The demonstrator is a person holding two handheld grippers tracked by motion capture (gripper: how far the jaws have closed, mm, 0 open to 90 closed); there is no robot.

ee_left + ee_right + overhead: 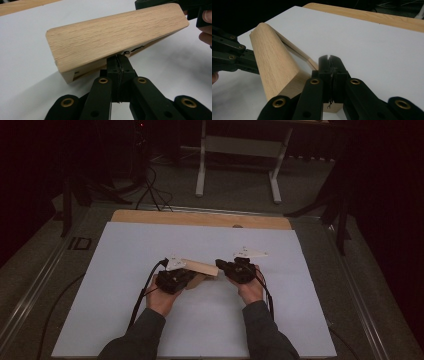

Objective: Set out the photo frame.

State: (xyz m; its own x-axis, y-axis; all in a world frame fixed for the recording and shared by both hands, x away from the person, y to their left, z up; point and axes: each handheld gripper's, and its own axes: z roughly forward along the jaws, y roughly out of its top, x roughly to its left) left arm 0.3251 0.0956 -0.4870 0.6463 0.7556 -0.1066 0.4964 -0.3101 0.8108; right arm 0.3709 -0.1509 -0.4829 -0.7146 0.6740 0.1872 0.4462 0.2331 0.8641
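A light oak wooden block (201, 267) with a thin slat along its underside hangs tilted just above the white board, casting a shadow below it. My left gripper (191, 275) meets it from the left. In the left gripper view its jaws (119, 57) are pressed together at the seam under the block (117, 37). My right gripper (220, 266) holds the other end. In the right gripper view its jaws (329, 59) are closed where the thin slat (294, 48) ends, beside the block (274, 65). A hand holds each gripper, and a cable trails back from each.
The white board (150, 320) covers most of a table whose wooden far edge (200, 219) is exposed. A white metal stand (240, 150) and loose cables (150, 190) are on the dark floor beyond. Metal rails (35, 285) run along both sides.
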